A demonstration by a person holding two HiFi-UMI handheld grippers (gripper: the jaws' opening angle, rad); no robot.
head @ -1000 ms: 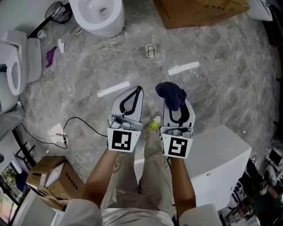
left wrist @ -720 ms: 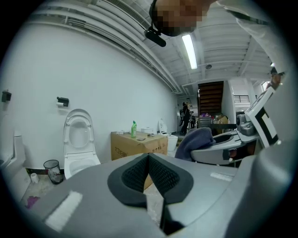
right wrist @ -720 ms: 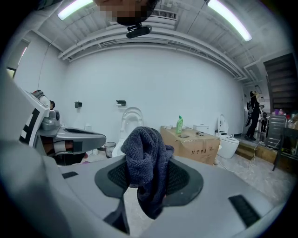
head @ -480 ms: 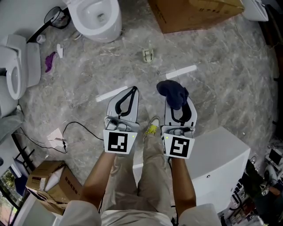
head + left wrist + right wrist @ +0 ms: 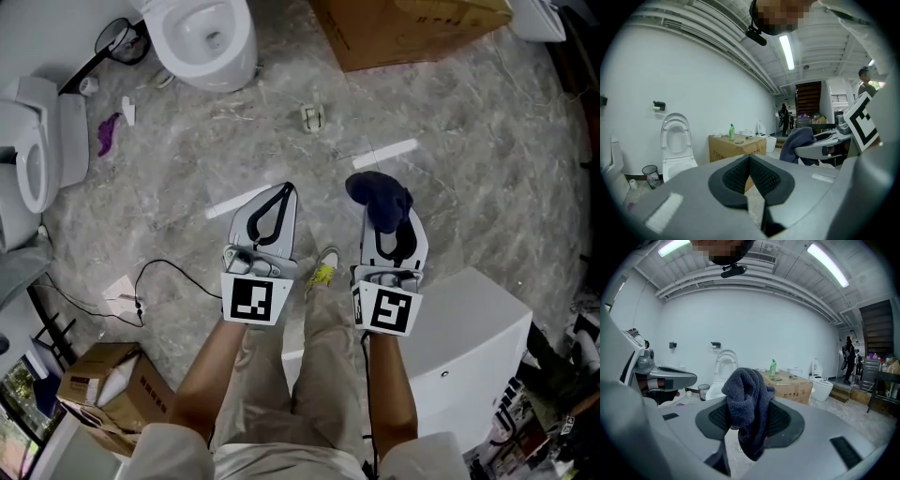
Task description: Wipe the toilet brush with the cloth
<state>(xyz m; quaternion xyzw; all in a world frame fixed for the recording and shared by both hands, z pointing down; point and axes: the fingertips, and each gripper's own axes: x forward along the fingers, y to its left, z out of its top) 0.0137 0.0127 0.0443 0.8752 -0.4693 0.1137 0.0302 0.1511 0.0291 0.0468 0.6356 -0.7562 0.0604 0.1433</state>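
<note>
Here, both forearms reach forward side by side above the floor, the left gripper (image 5: 283, 191) clenched empty, the right gripper (image 5: 389, 223) pinching the one dark cloth (image 5: 378, 195), two white toilets (image 5: 202, 42) beyond.

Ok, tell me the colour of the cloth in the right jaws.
Dark navy blue all over; the towelling cloth shows best in the right gripper view.

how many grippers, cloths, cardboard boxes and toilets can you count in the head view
grippers: 2, left gripper, right gripper
cloths: 1, dark blue cloth
cardboard boxes: 2, top box, bottom-left box
toilets: 2, top toilet, left toilet; white piece cut off top right not counted
total: 7
</note>
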